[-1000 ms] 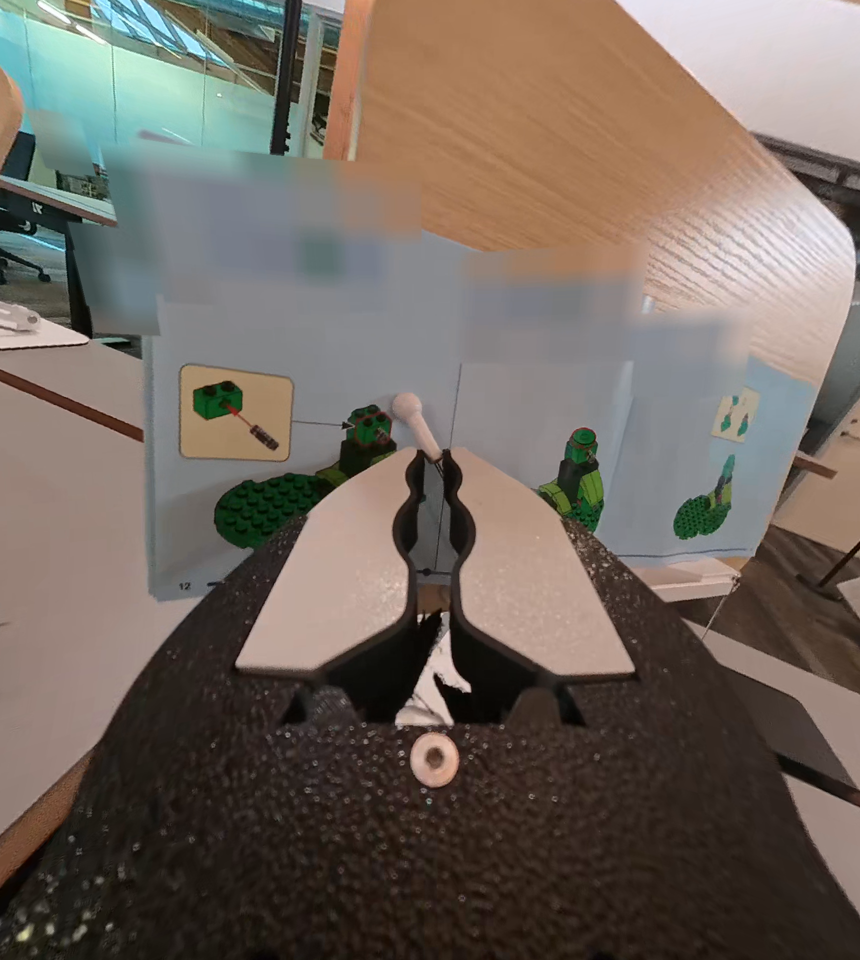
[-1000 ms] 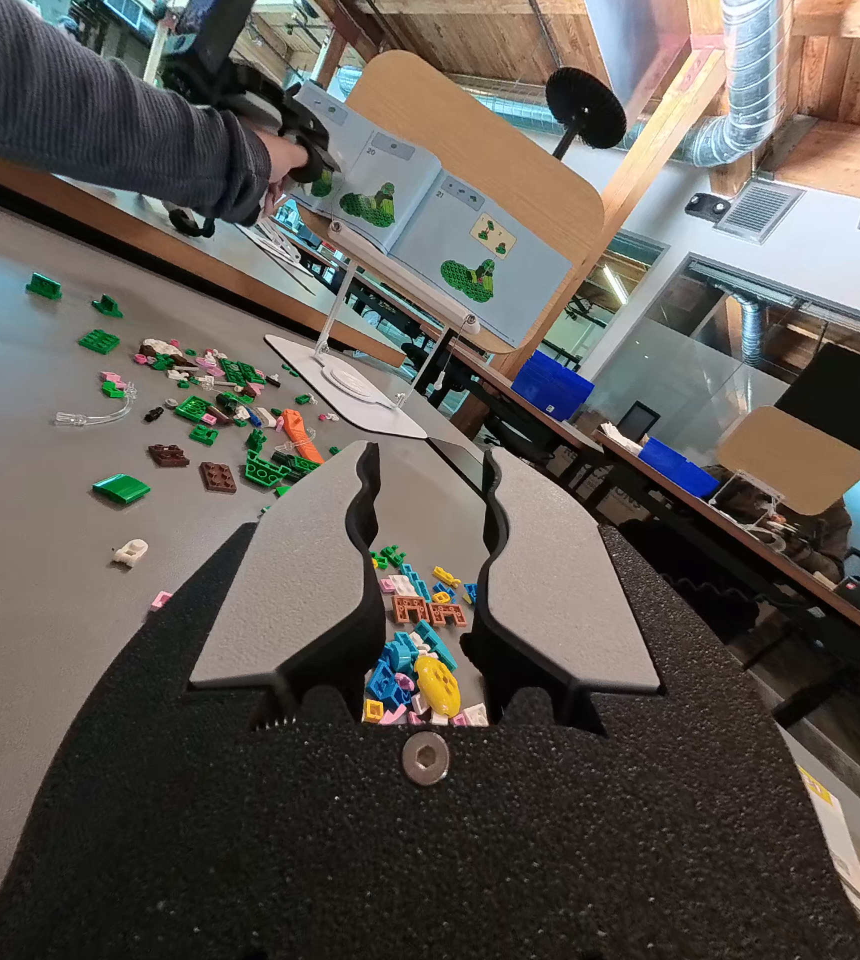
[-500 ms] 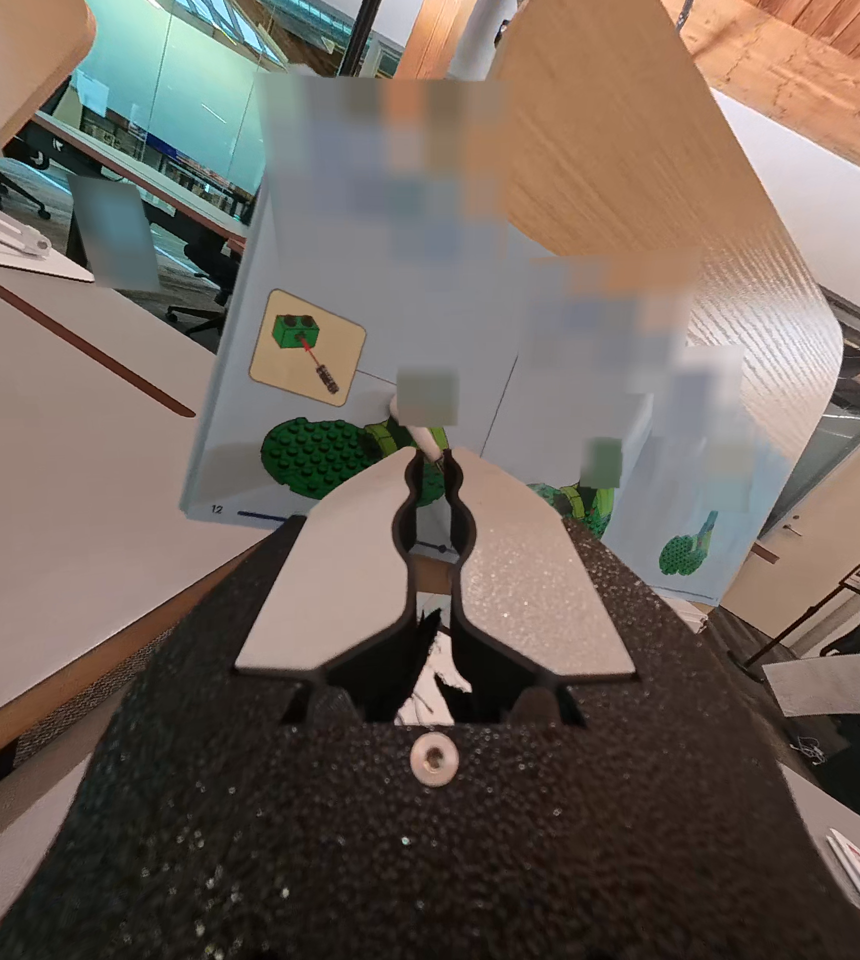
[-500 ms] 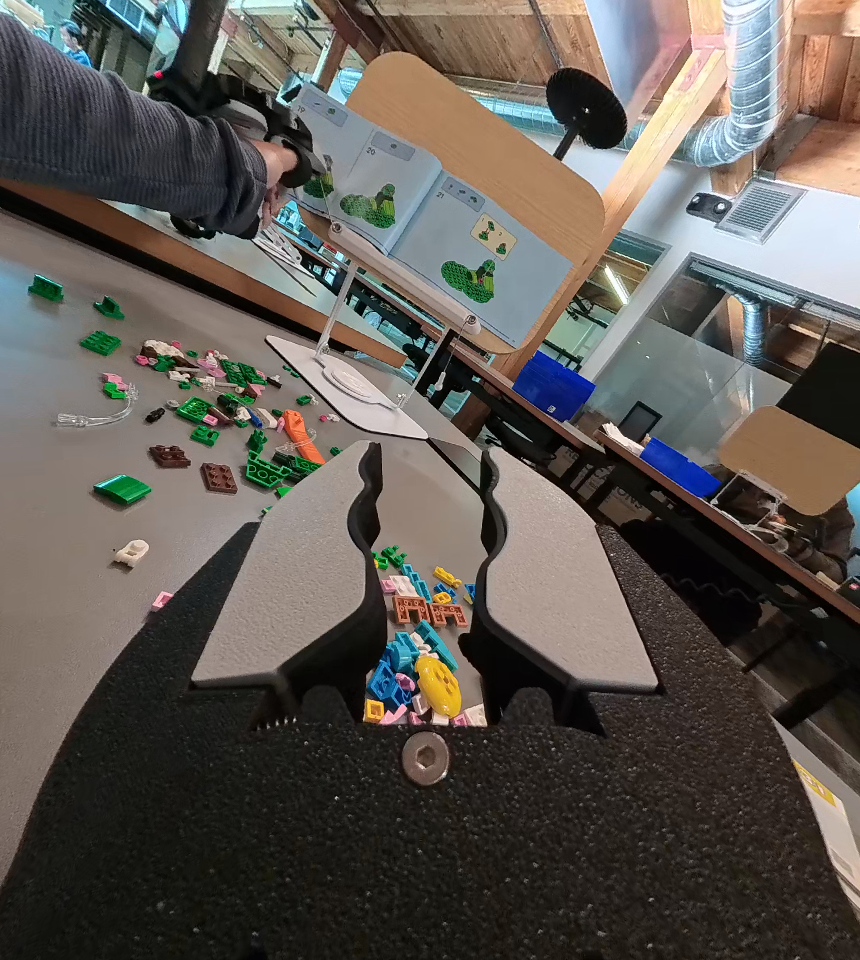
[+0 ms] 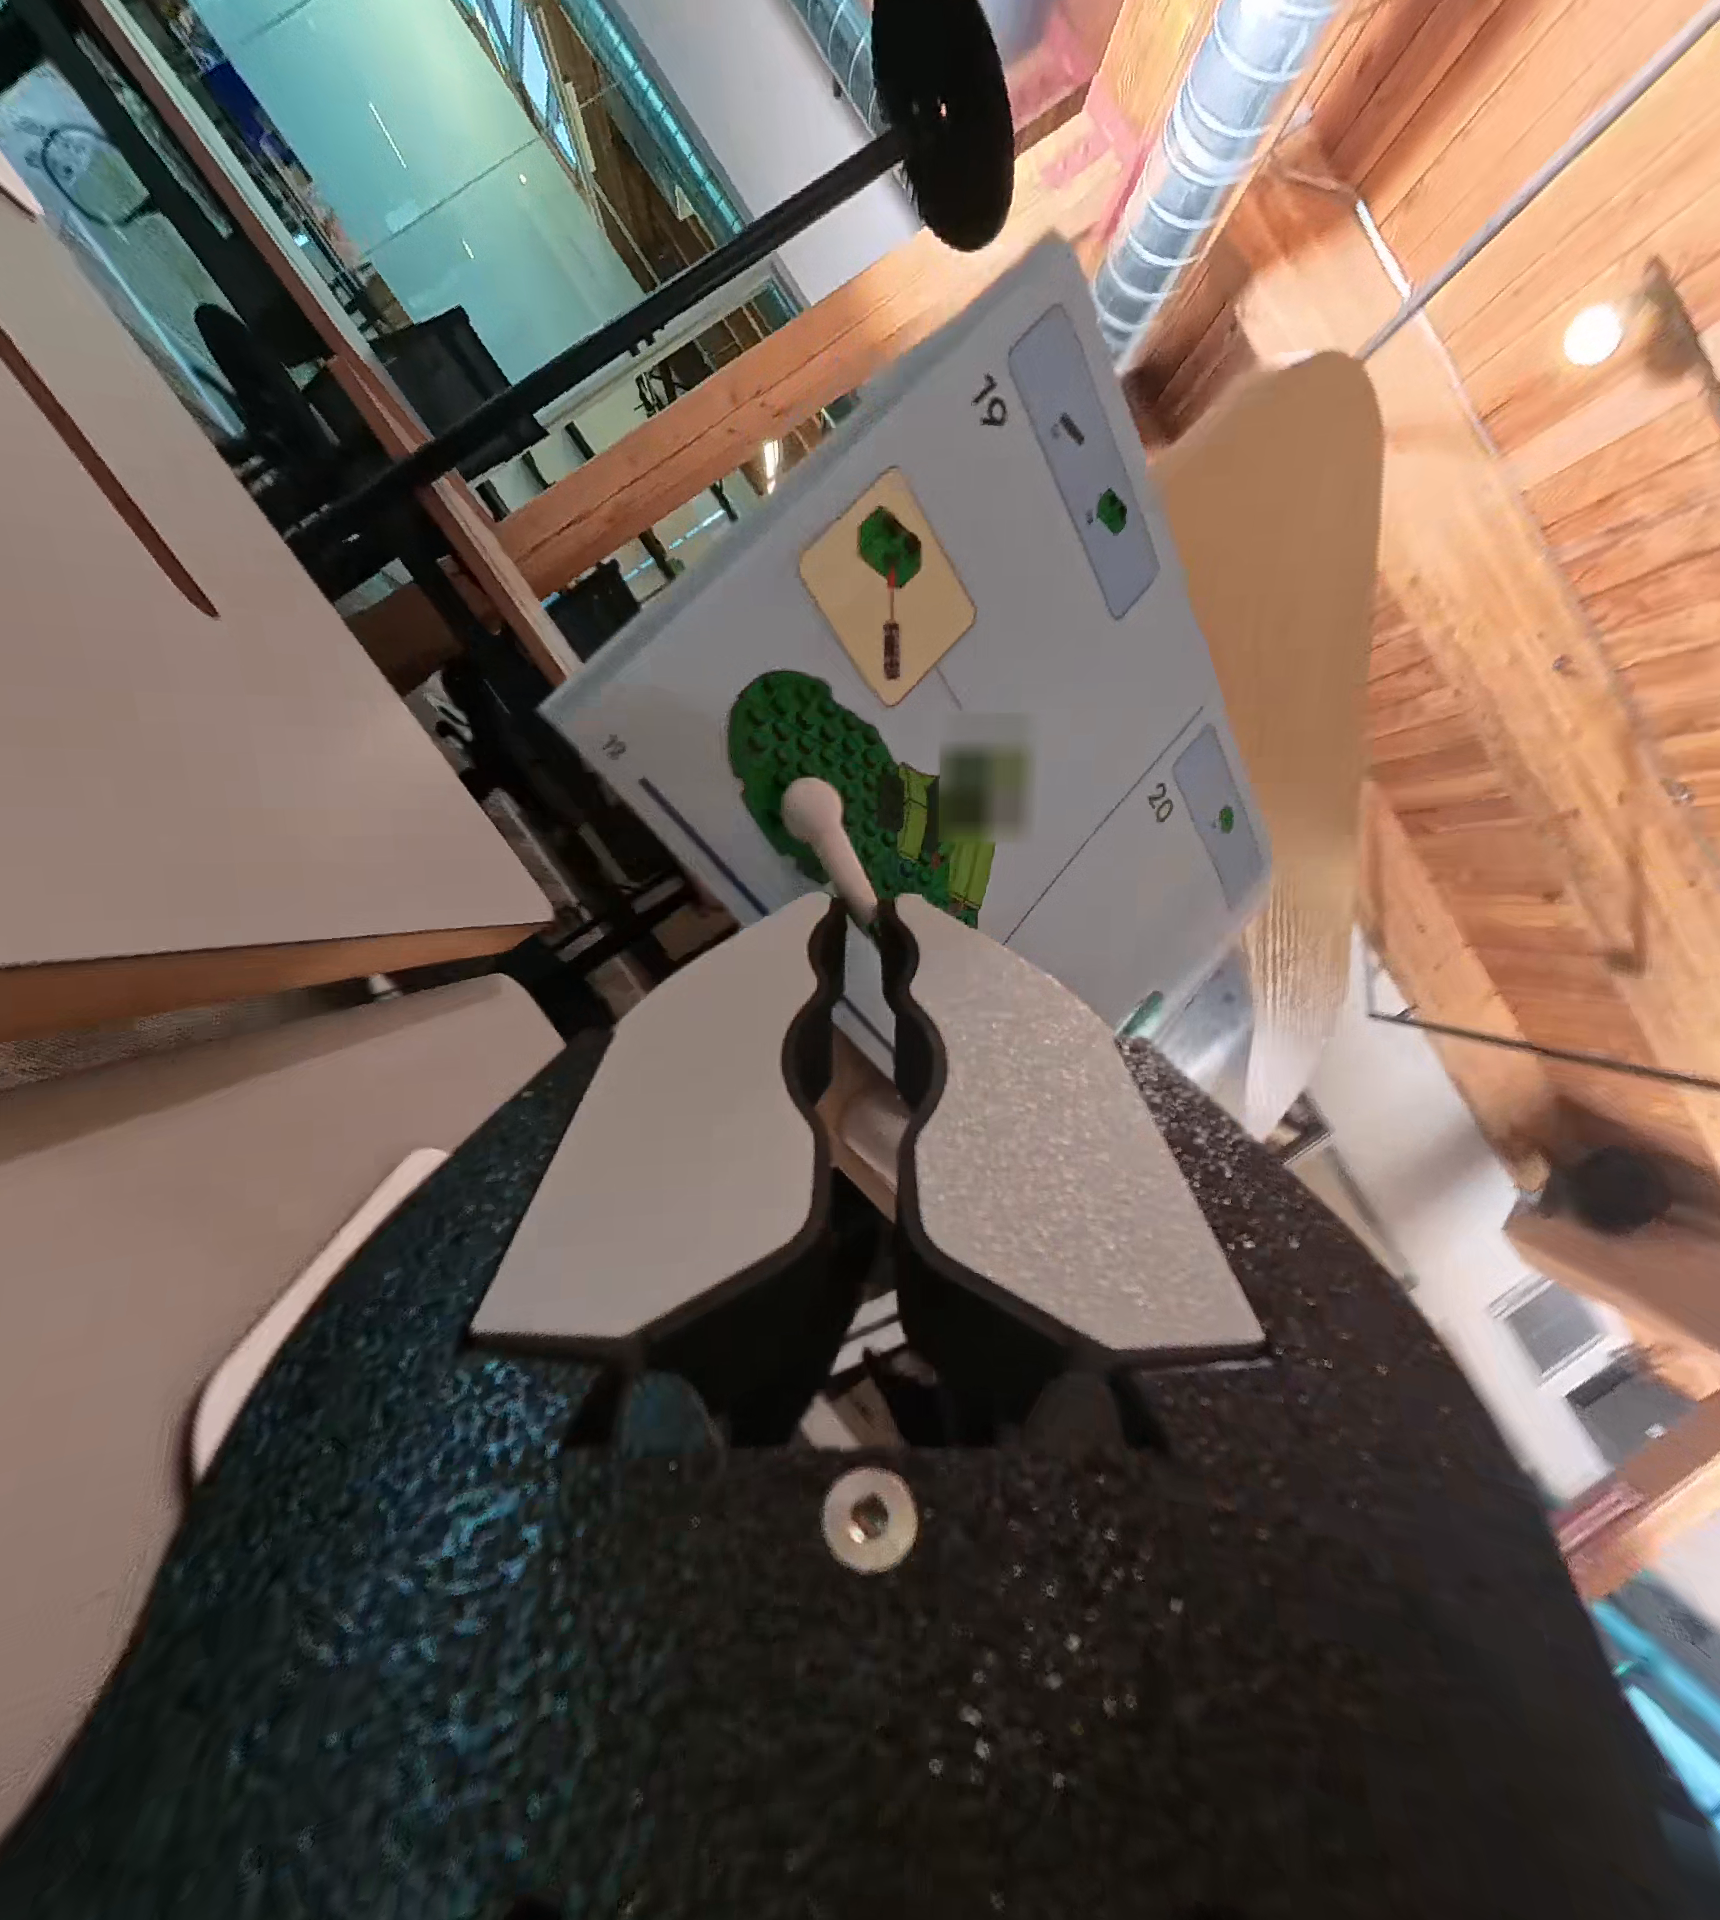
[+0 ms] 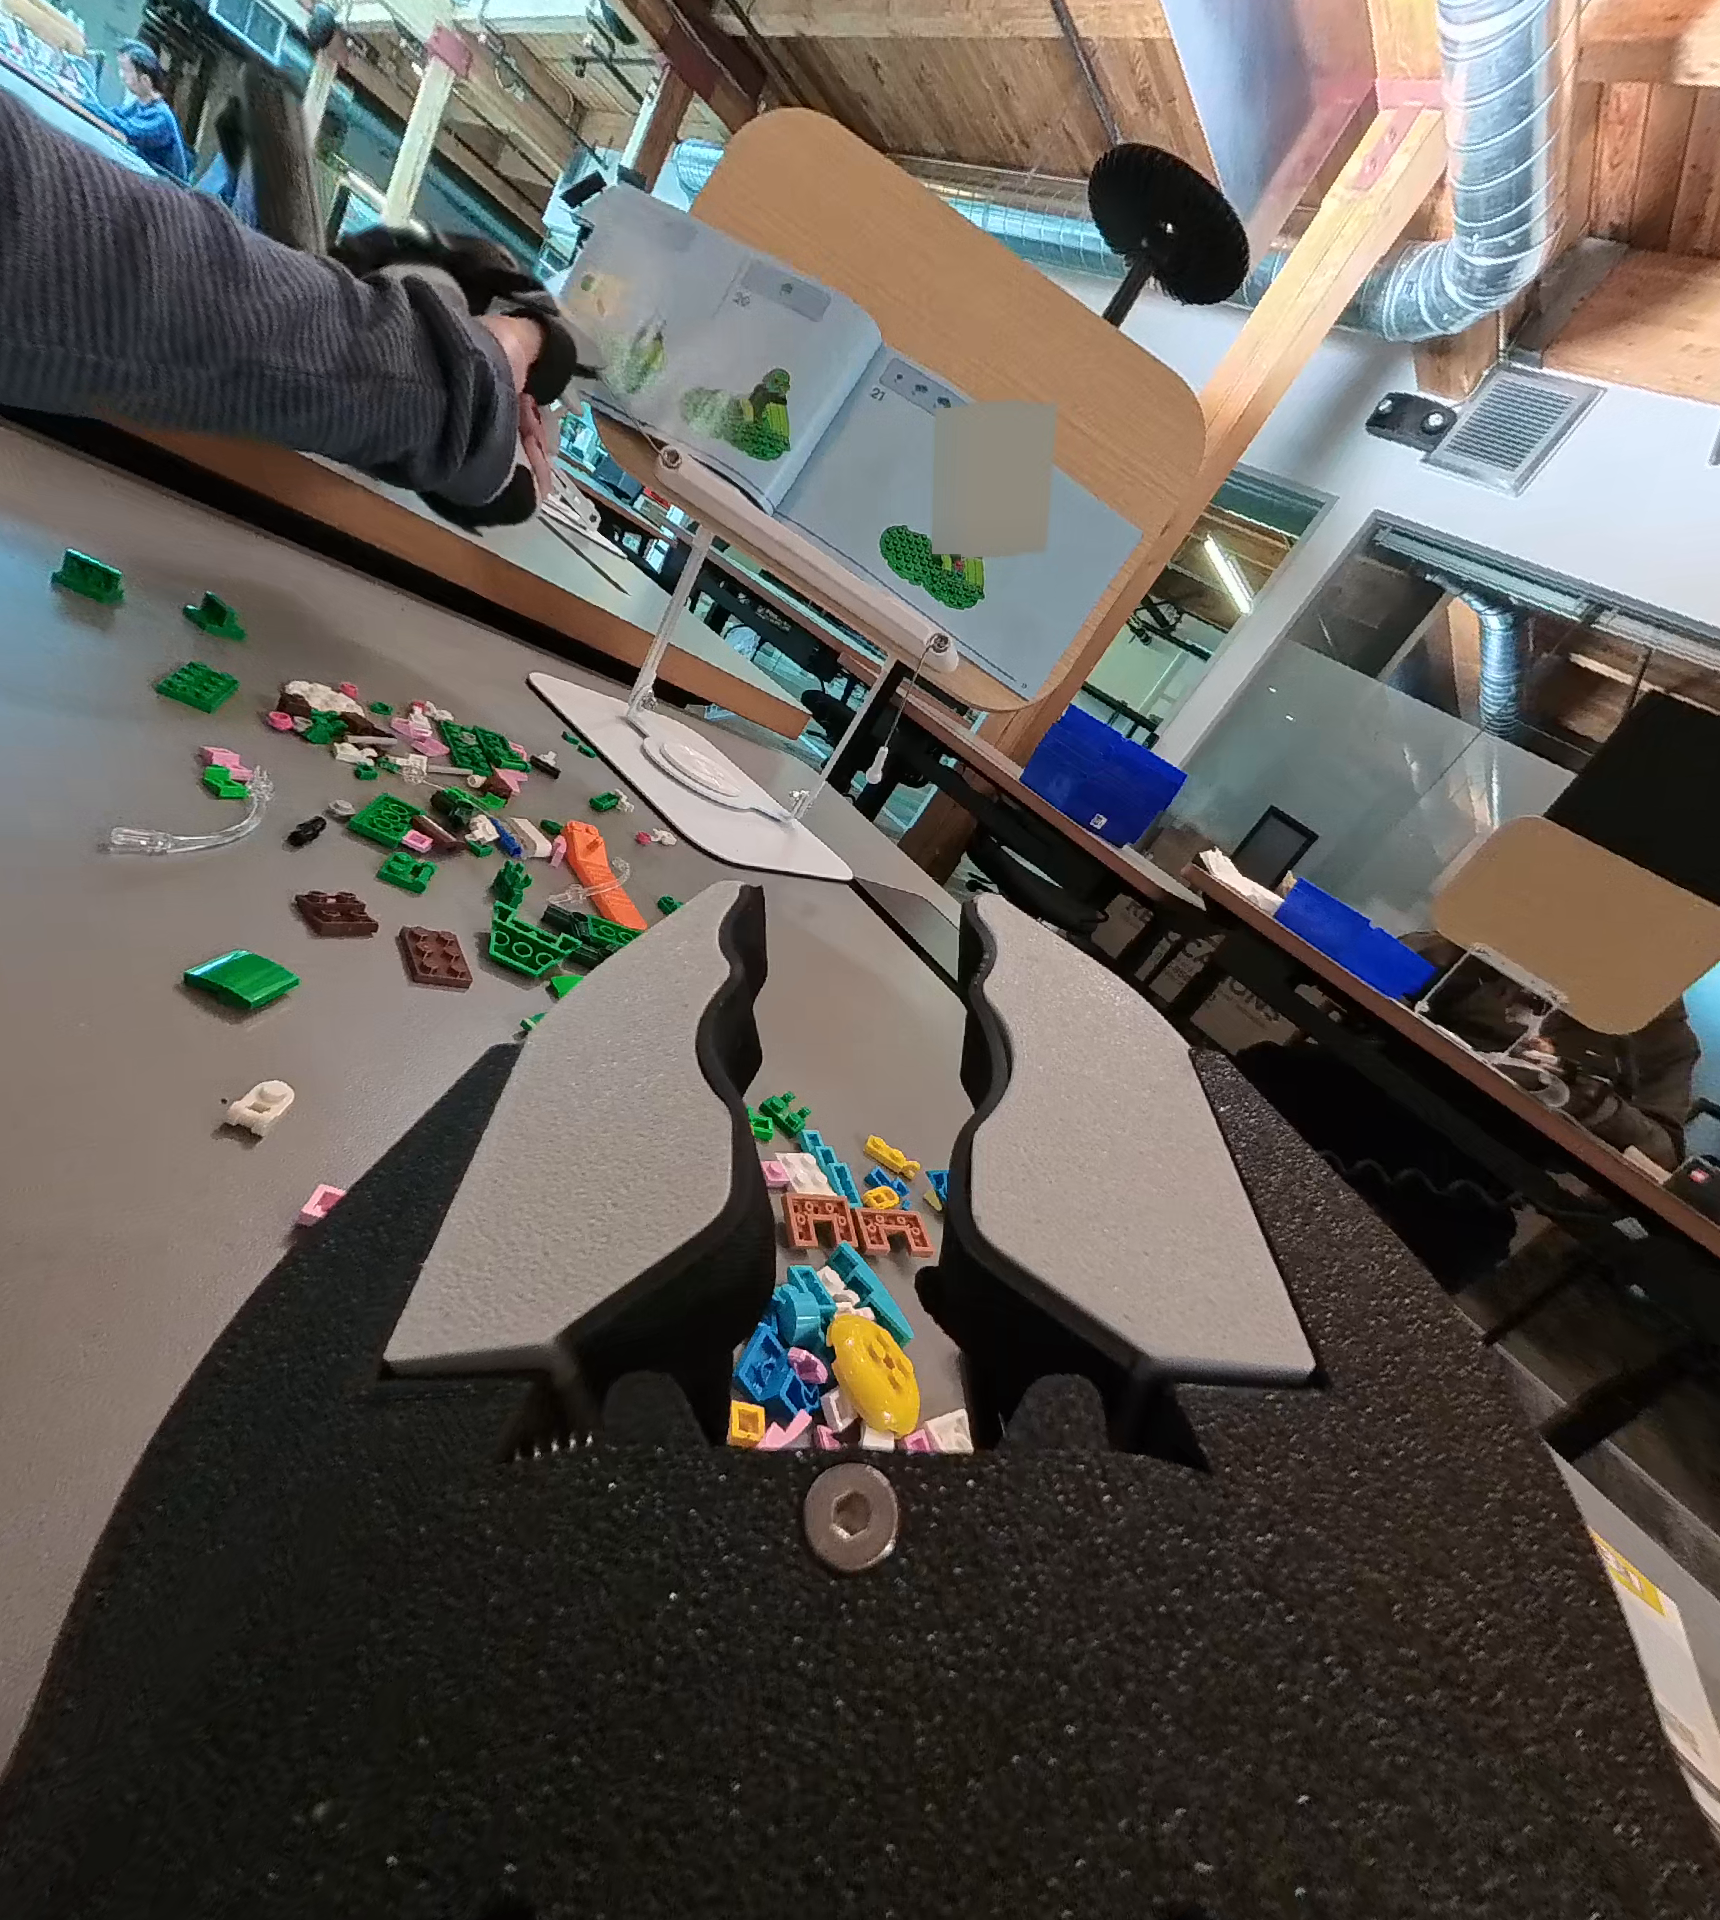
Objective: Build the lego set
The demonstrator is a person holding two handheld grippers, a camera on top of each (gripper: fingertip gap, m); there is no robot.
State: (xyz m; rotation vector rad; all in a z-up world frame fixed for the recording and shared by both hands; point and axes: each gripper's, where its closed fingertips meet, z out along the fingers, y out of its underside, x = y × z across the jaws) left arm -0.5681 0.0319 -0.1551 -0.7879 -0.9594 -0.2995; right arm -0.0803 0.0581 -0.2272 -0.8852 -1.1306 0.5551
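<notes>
My left gripper (image 5: 861,909) is shut on the thin stem of a white round-headed page clip (image 5: 820,831) that lies over the open instruction booklet (image 5: 939,644). In the right wrist view a sleeved hand holds this gripper (image 6: 549,348) at the left page of the booklet (image 6: 835,416), which stands on a wooden-backed stand (image 6: 939,281). My right gripper (image 6: 861,935) is open and empty above the grey table (image 6: 56,1039). Loose green, brown and white Lego pieces (image 6: 440,790) lie left of it. A pile of blue, pink and yellow pieces (image 6: 835,1299) shows between its fingers.
The stand's white base plate (image 6: 700,769) sits on the table behind the pieces. An orange brick separator (image 6: 601,873) lies among them. The table's right edge drops off beside my right gripper. Blue bins (image 6: 1100,774) stand on the far desks. Tip to tip, the grippers are about 50 cm apart.
My left gripper has rolled and swung while holding the white clip, so the booklet now looks tilted and its left page is blurred. My right gripper has stayed still and open.
</notes>
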